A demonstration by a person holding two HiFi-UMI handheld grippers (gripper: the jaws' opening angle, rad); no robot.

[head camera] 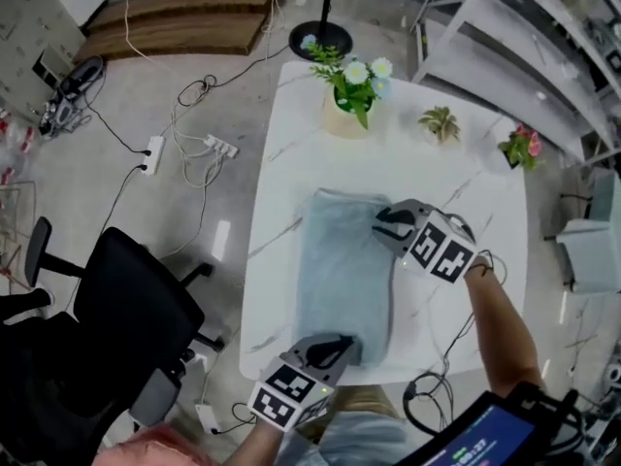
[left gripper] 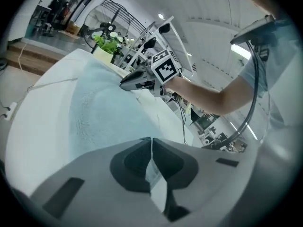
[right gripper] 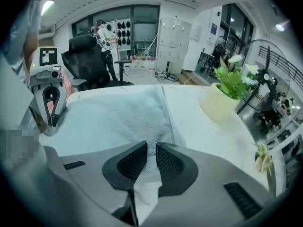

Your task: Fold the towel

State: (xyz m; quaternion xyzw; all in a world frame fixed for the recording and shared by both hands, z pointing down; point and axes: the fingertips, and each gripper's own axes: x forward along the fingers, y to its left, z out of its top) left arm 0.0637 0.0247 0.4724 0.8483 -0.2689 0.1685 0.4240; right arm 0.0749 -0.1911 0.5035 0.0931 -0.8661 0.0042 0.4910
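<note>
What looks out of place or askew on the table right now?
Nothing stands out. The towel lies flat on the table, nothing spilled; the flower pot, the small green plant and the pink-flowered plant all stand upright.

Pale marble floor (head camera: 126,95); black office chair (head camera: 126,318) lower left, wooden platform (head camera: 184,17) upper left, white shelving (head camera: 543,56) upper right.

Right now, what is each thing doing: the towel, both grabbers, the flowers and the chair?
towel: lying flat on the table, a long rectangle.
left gripper: shut on the towel's near corner.
right gripper: jaws a little apart, towel fabric showing in the gap.
flower pot: standing upright at the table's far end.
office chair: upright, nobody sitting on it.
</note>
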